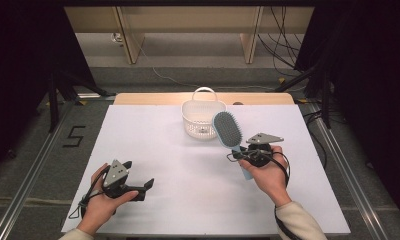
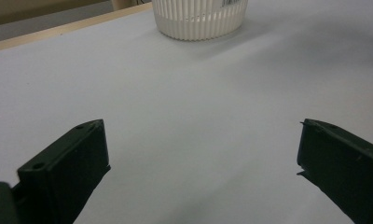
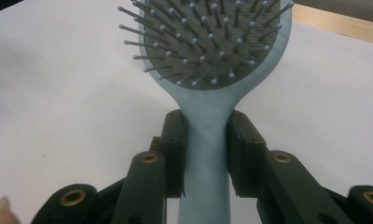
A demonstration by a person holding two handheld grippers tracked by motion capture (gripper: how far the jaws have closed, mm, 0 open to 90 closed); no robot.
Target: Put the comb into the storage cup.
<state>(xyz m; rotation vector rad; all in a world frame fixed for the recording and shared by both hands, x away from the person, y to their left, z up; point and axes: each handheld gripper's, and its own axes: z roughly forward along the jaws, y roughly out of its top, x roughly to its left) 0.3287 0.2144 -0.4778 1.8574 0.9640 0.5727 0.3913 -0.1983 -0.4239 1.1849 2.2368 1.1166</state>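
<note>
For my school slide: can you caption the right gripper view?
Right gripper clamping a light blue hairbrush by its handle, bristles facing the camera.

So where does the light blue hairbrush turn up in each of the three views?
High view: the hairbrush is right of centre, held up by the right gripper, its head beside the white basket.
Left gripper view: not in this picture; the basket stands at top centre.
Right gripper view: the hairbrush is at centre, handle clamped between the jaws.
Shared landmark: the white table cover.

A white slatted basket [image 1: 203, 120] stands on the pale table [image 1: 153, 150].
</note>
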